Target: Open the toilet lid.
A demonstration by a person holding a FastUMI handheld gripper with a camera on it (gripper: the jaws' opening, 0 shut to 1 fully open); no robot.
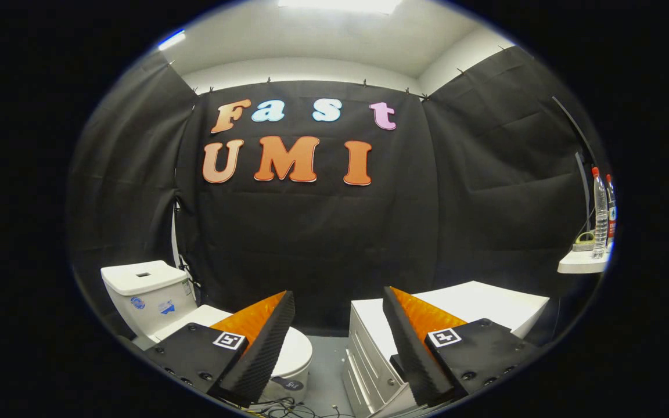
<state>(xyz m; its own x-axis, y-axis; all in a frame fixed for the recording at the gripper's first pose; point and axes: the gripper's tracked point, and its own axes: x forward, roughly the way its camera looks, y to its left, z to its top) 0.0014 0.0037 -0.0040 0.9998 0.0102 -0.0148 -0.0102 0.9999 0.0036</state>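
The tool (339,313) hangs wide apart, gripping nothing; the closed toilet lid (297,348) lies low beyond its left finger, tank (146,290) behind it.

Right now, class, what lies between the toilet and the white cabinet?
In the gripper view, bare grey floor separates toilet from cabinet, with loose cables near the open fingers.

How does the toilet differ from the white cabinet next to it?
The toilet has a rounded closed lid and an upright tank behind it; the cabinet is boxy with a flat top and drawer fronts. The toilet sits beyond the left finger, the cabinet beyond the right finger. The gripper is open, holding nothing. Both are white and stand on the floor against the black wall.
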